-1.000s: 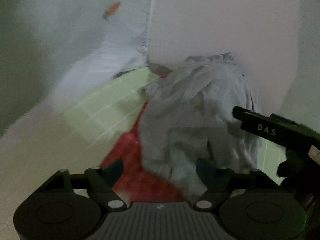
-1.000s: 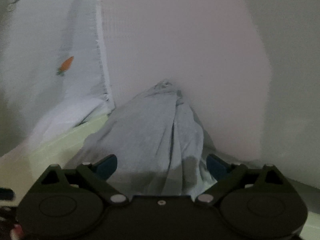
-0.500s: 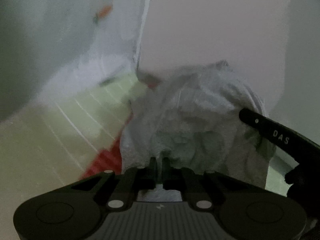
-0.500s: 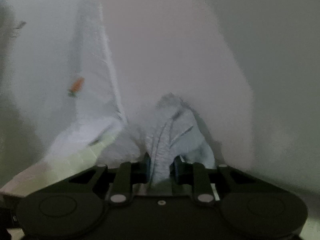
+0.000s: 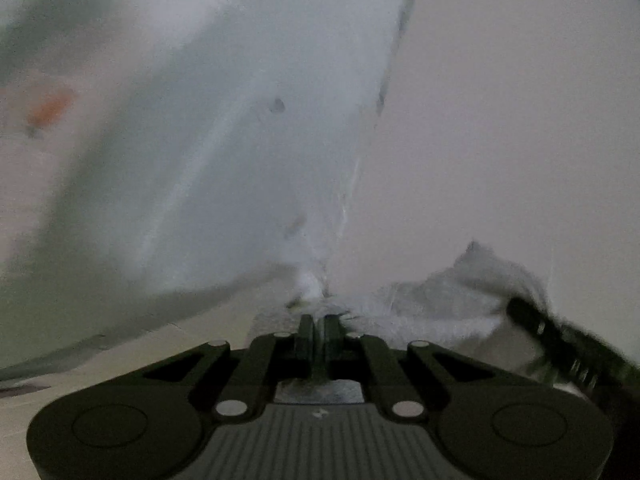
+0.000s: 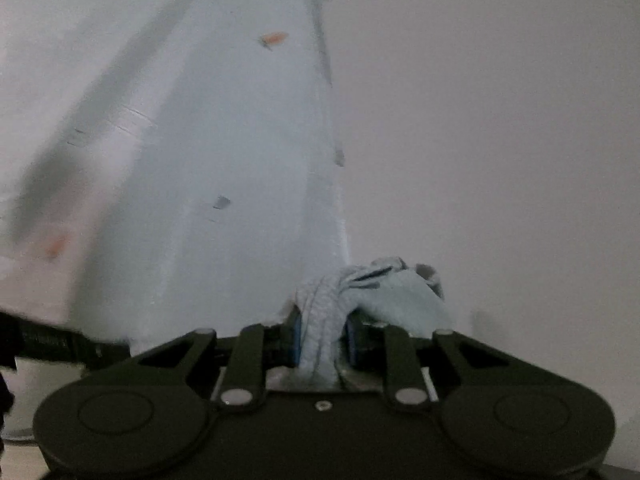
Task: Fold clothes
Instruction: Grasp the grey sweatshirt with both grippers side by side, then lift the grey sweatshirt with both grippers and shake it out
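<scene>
Left tool: nearest item in the left wrist view. Its jaws stand pressed together with only a sliver between them. A thin edge of pale cloth appears nipped in that sliver and shows again below, behind the fingers. The view is blurred, so the grip is read from the cloth on both sides of the jaws.

Right tool: nearest item in the right wrist view. Its jaws are clamped narrowly on a bunched fold of cloth, and the blue pads press it on both sides.

Grey garment: a light grey-blue knit piece, crumpled. In the right wrist view it passes between the pads and bulges up and to the right just beyond the fingertips. In the left wrist view the same garment stretches rightward from the left tool towards the other tool, which enters from the lower right edge as a dark, blurred bar.

Left tool seen from the right: a dark bar at the lower left edge, blurred.

Curtain: pale bluish fabric hanging behind and to the left, with small orange and grey motifs. Its edge runs down to just beyond the left fingertips.

Wall: plain, pale, behind the garment on the right side in both views.

Surface under the garment: not identifiable in these views.
</scene>
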Demonstrator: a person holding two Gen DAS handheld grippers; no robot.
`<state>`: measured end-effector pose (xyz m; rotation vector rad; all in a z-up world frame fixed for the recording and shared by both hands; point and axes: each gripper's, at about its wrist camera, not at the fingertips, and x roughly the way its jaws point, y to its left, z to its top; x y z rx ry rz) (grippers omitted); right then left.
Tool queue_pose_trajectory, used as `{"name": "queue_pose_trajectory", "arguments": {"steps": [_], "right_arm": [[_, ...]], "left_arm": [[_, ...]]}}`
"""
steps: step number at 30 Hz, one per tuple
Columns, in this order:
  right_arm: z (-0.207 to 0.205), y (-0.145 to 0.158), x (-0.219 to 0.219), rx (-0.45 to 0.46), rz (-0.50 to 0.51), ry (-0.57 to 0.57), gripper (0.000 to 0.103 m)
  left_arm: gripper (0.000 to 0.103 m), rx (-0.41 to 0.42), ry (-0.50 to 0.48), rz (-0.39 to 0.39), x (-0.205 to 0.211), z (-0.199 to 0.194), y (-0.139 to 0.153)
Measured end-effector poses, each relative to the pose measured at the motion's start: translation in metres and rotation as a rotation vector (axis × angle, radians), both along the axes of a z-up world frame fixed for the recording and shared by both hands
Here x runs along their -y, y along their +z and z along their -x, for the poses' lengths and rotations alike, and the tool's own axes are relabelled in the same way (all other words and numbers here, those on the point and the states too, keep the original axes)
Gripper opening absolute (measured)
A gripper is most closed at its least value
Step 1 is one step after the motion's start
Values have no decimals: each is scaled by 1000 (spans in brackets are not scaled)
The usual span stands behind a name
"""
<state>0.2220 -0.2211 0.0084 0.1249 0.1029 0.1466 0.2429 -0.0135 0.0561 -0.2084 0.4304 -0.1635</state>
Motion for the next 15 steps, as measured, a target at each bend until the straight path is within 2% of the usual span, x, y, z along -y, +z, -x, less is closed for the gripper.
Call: {"name": "queue_pose_trajectory", "arguments": {"steps": [6,11,15], "right_arm": [[102,31,-54,38,12,150,21],[182,40,-108,39,7,284,21],[228,43,-158,22,4,419,21]], "left_arm": [[5,91,129,-32,-55,125,34],[5,119,230,-32,-111,226,48],[5,115,342,-4,-155,291,54]]}}
